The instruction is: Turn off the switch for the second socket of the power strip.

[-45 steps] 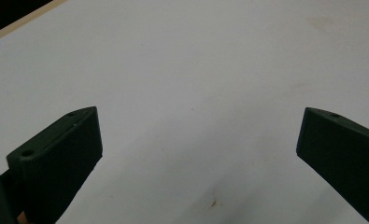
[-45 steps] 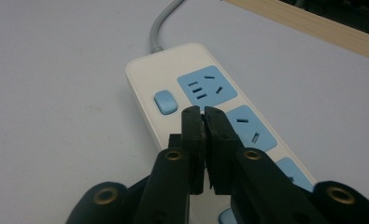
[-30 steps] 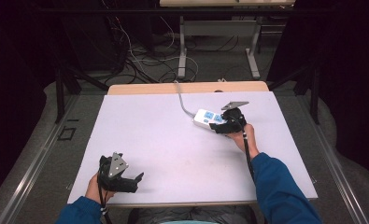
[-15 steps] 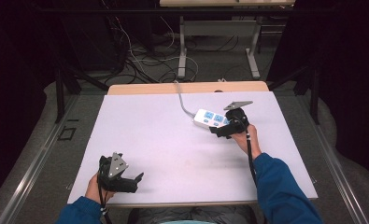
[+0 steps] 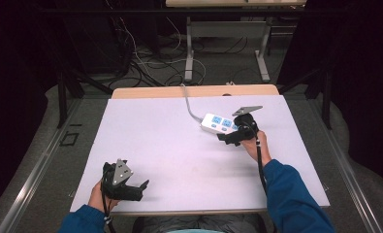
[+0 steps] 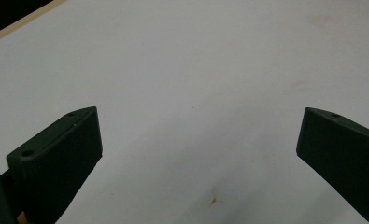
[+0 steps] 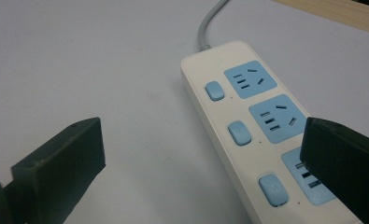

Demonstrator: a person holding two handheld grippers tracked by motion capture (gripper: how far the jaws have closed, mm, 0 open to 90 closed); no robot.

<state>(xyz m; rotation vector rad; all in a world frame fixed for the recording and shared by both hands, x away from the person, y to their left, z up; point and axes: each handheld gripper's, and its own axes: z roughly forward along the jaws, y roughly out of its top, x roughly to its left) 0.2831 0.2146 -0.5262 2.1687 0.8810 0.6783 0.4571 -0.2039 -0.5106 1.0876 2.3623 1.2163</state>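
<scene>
since a second ago your right gripper has pulled back a little toward you from the power strip, and its jaws have just been opening, with nothing pinched between them. your left gripper has stayed where it was, and the power strip lies in the same spot.

on the left, your left gripper rests low at the near edge of the table, in your left hand. in the left gripper view its two black jaws are spread wide, with bare white table top between them. it holds nothing and touches nothing but the table.

on the right, your right hand holds the right gripper just beside the near end of the power strip. in the right gripper view the jaws stand as wide as they go. the right jaw hangs over the near end of the strip, and i cannot tell if it touches it. nothing is held.

the power strip lies flat on the far right part of the table. it is a long white plastic bar with round corners, smooth and shiny. it has light blue square sockets and small blue buttons beside them. a grey cord runs from its far end to the back edge. the table top is flat, white and dull, with a few small brown marks. the jaws are thick black blocks with ribbed sides.
</scene>
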